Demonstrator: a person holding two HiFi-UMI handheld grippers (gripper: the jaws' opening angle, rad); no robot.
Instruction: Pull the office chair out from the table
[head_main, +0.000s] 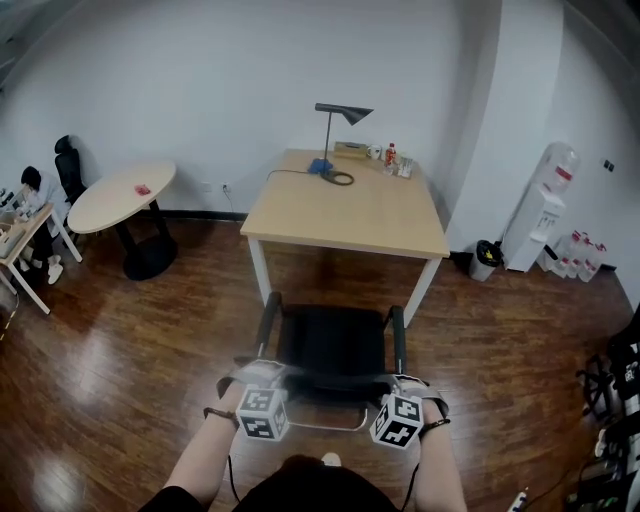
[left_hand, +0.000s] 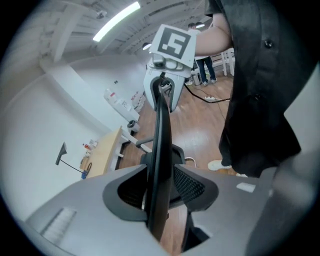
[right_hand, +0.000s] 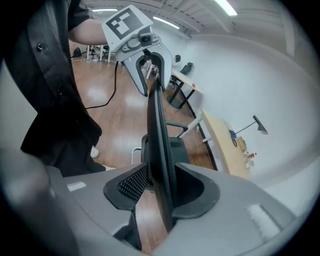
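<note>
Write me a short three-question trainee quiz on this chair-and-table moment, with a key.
1. True or false: the office chair is tucked under the wooden table.
2. What stands between the fingers of the left gripper and of the right gripper? A: the chair's backrest. B: a lamp cord. C: nothing.
3. Name the white appliance by the wall, to the table's right in the head view.
Key: 1 false, floor shows between the chair and the table edge. 2 A, though the fingers stand apart from it and do not press. 3 the water dispenser.
</note>
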